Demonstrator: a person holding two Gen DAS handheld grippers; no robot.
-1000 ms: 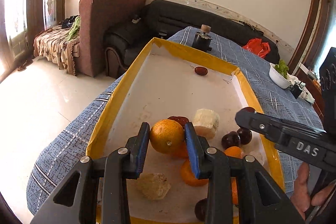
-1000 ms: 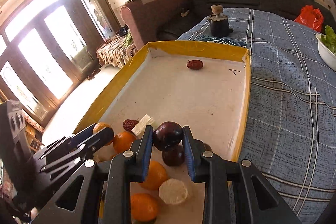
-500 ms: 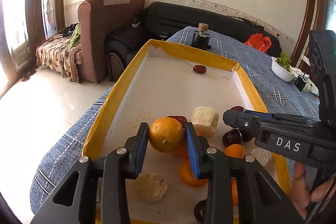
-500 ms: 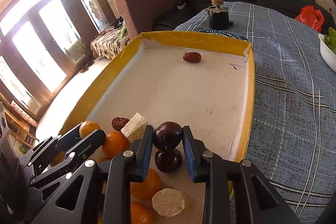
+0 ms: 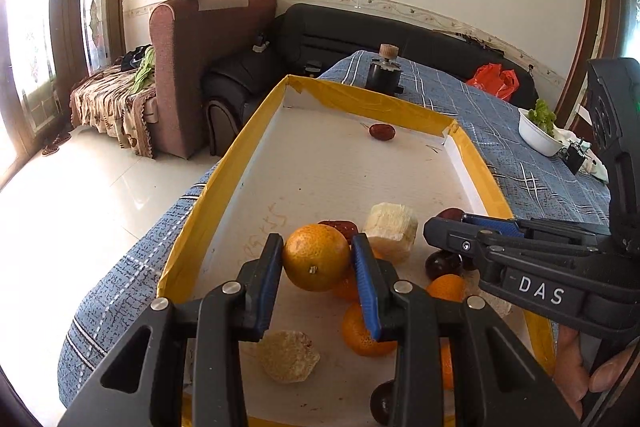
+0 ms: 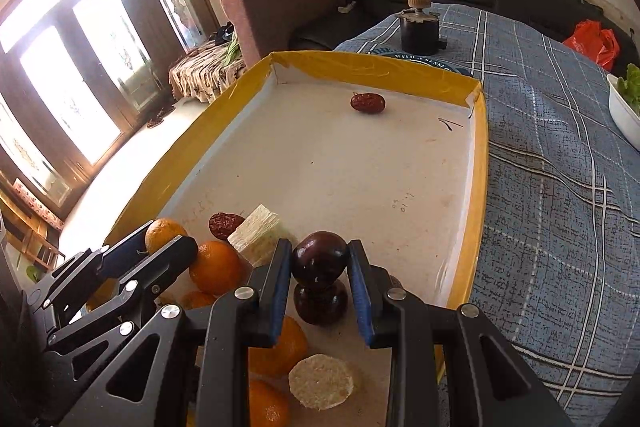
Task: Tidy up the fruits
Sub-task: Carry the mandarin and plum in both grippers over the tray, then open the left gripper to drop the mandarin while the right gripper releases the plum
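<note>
A yellow-rimmed white tray (image 5: 240, 143) (image 6: 478, 163) lies on the table. My left gripper (image 5: 318, 259) is shut on an orange (image 5: 316, 257) and holds it above the tray's near end. My right gripper (image 6: 319, 261) is shut on a dark plum (image 6: 319, 259), just above a second plum (image 6: 320, 305); it also shows at the right of the left wrist view (image 5: 460, 239). More oranges (image 5: 364, 331) (image 6: 216, 267), pale sugarcane chunks (image 5: 392, 231) (image 6: 260, 231) and a red date (image 6: 224, 225) cluster at the near end. One red date (image 5: 382, 131) (image 6: 368, 103) lies alone at the far end.
A blue checked tablecloth (image 6: 560, 187) covers the table. A dark jar with a cork knob (image 5: 384, 75) (image 6: 419, 27) stands beyond the tray. A white bowl of greens (image 5: 538, 135) and a red bag (image 5: 494, 81) are at the far right. Sofas (image 5: 224, 43) stand past the table's edge.
Both grippers have risen a little and edged forward over the tray, each still holding its fruit. The right gripper has drawn closer to the left one.
</note>
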